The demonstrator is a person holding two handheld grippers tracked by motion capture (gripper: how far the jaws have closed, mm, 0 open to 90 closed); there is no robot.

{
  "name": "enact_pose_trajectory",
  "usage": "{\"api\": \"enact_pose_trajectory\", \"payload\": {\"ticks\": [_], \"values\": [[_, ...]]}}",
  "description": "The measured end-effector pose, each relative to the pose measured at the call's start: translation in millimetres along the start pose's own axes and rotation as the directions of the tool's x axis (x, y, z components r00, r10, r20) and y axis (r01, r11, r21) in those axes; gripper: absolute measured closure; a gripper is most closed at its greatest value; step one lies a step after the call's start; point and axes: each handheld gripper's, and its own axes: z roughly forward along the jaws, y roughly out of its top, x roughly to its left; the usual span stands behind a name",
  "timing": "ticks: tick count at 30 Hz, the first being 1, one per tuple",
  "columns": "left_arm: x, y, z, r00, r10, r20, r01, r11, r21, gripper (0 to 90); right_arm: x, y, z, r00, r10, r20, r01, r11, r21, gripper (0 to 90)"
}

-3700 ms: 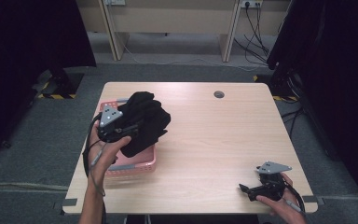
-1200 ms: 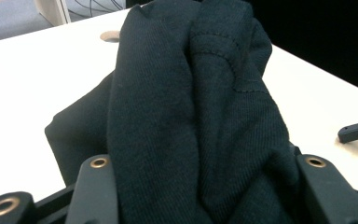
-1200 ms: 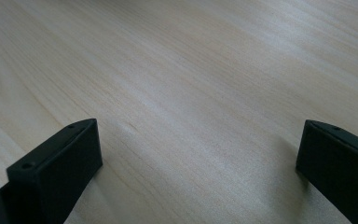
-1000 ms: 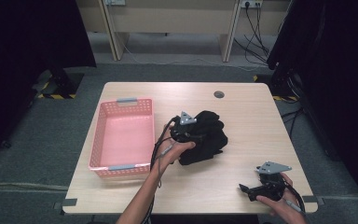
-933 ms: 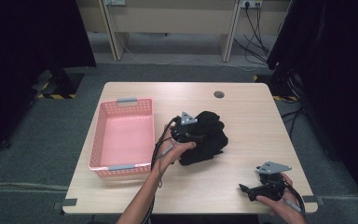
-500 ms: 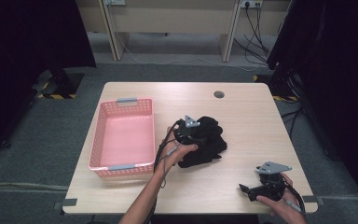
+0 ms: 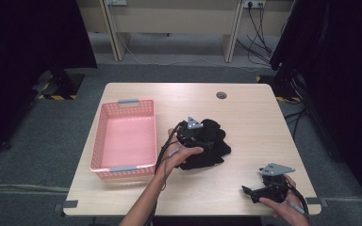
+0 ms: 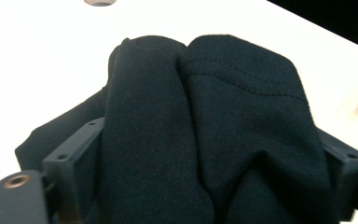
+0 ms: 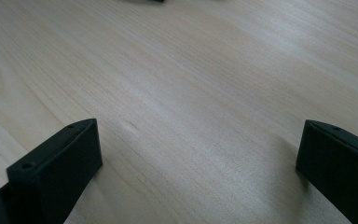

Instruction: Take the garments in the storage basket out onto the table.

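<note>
Pink perforated plastic basket [image 7: 125, 141] left of bunched black knit cloth [image 7: 207, 148]. Left gripper [image 8: 205, 186] jaws just opened, cloth between. Right gripper [image 9: 200, 158] spread wide over bare wood table [image 7: 250, 117].

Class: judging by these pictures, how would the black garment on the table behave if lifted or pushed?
The black garment would probably flop and drape, since it lies in soft, bunched folds. Its knitted, stitched fabric suggests it is light and unlikely to slip. Pushed, it would likely crumple rather than roll.
</note>
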Motion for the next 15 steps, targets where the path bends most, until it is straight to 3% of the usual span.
{"api": "enact_pose_trajectory", "payload": {"ticks": [15], "values": [[-2.2,8.0,-12.2,0.9998,-0.001,0.022,0.002,0.9981,-0.062,5.8,-0.1,0.0,0.0,1.0,-0.001,0.0,0.001,1.0,0.0,0.2]]}}
